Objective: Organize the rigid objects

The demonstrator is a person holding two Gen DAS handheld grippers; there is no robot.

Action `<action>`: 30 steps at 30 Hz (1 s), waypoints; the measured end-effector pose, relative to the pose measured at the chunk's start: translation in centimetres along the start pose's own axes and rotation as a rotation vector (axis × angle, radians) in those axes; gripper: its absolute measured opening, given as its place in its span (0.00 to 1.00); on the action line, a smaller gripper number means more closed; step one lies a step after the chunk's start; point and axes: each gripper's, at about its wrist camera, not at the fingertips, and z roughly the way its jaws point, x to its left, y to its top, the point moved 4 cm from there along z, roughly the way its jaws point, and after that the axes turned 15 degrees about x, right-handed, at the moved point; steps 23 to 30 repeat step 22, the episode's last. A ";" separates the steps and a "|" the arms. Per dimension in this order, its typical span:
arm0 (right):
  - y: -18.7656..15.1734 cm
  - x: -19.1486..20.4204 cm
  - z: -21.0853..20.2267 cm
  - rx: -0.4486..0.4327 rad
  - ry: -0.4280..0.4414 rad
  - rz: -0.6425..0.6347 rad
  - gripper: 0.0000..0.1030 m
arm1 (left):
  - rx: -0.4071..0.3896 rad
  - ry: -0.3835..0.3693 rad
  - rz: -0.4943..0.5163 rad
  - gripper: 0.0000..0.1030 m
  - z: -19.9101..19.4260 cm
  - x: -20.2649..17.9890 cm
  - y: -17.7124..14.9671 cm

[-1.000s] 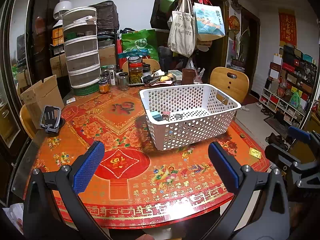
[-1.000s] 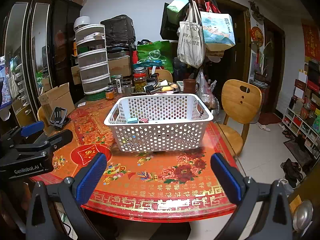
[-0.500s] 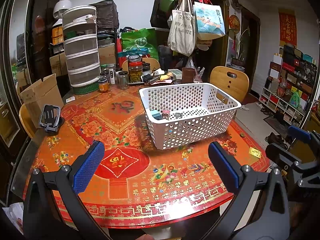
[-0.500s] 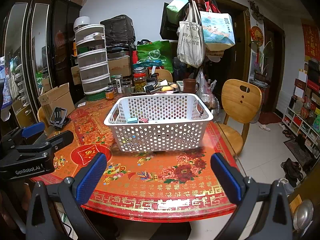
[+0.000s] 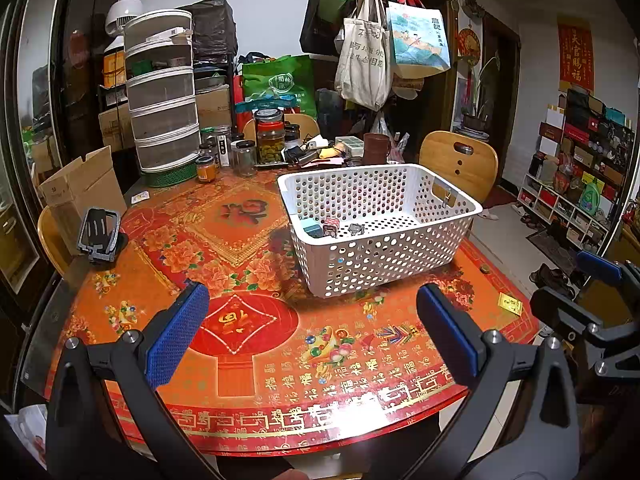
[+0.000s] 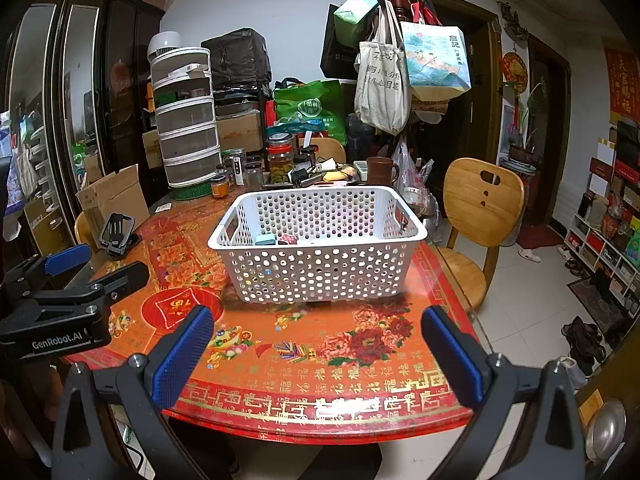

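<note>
A white perforated basket (image 5: 400, 256) stands on the red patterned round table (image 5: 248, 320); it also shows in the right wrist view (image 6: 320, 276). Inside lie a few small objects: a teal block (image 5: 310, 226), a red patterned cube (image 5: 331, 225) and a small grey piece (image 5: 355, 229). My left gripper (image 5: 312, 332) is open and empty above the table's near edge. My right gripper (image 6: 316, 350) is open and empty, also near the front edge. Each gripper shows in the other's view, the left (image 6: 60, 300) and the right (image 5: 592, 312).
A black phone stand (image 5: 98, 236) sits at the table's left edge. Jars (image 5: 270, 140), a stacked drawer unit (image 5: 162, 100) and clutter fill the far side. A wooden chair (image 6: 476, 216) stands right of the table. A small yellow card (image 5: 510, 304) lies near the right edge.
</note>
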 end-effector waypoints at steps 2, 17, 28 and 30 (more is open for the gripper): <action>-0.1 0.1 0.0 -0.001 0.000 0.000 1.00 | 0.000 0.002 0.000 0.99 0.0 -0.1 0.1; -0.3 0.2 0.3 0.004 -0.002 -0.006 1.00 | -0.005 -0.006 -0.004 0.99 0.1 0.0 -0.1; -0.5 0.3 0.6 0.008 -0.002 -0.006 1.00 | -0.013 -0.011 0.001 0.99 -0.2 -0.2 0.0; -0.5 0.3 0.6 0.008 -0.002 -0.006 1.00 | -0.013 -0.011 0.001 0.99 -0.2 -0.2 0.0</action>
